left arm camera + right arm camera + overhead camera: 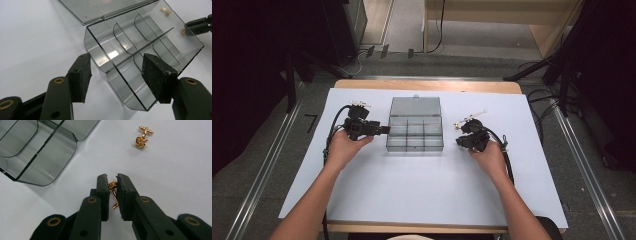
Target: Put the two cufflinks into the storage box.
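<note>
Between right tongs [113, 184], gold cufflink [113, 187] — seemingly pinched

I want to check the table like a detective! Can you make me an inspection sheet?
Surface: white sheet over a wooden table.
Job's things: clear divided box, lid open, compartments look empty; one gold cufflink between the right jaws, a second cufflink lying loose.
Clutter: nothing seen.
Grippers: left gripper open around the box's end wall; right gripper shut on a cufflink.
Cables: one trails from each gripper.
Surroundings: grey floor, floor cables, dark stands.
</note>
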A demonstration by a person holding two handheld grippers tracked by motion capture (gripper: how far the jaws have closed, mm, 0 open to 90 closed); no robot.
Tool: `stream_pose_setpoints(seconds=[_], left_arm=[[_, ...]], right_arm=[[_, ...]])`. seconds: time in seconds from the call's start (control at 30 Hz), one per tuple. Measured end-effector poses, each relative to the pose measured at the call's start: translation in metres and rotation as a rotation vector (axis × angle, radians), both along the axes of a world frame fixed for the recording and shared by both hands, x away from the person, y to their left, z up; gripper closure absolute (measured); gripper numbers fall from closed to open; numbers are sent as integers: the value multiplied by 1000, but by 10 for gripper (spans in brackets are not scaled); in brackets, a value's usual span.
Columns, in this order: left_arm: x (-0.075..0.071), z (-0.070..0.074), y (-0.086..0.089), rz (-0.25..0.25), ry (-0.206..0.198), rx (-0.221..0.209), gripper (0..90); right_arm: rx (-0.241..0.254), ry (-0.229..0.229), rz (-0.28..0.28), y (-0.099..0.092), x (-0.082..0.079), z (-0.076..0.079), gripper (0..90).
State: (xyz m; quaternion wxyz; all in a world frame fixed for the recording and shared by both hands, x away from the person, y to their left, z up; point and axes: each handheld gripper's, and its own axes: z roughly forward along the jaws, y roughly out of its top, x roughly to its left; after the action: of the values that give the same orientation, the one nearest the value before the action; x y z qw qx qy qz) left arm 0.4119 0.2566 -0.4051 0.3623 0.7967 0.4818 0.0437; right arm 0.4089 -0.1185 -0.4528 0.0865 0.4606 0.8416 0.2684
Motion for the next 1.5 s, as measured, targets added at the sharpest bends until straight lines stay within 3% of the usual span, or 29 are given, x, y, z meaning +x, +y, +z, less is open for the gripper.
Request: stream_pose_setpoints(seconds=[0.37, 0.8, 1.07, 1.5], left_arm=[[0, 0, 0, -3, 1, 1, 418], [-2, 1, 0, -9, 1, 3, 416], [-5, 2, 3, -2, 4, 0, 416], [-8, 1, 6, 7, 6, 0, 414]], right_arm=[[13, -1, -1, 0, -2, 4, 822], [59, -8, 6, 3, -6, 23, 821], [88, -25, 35, 11, -6, 43, 821], [90, -27, 88, 30, -2, 60, 821]])
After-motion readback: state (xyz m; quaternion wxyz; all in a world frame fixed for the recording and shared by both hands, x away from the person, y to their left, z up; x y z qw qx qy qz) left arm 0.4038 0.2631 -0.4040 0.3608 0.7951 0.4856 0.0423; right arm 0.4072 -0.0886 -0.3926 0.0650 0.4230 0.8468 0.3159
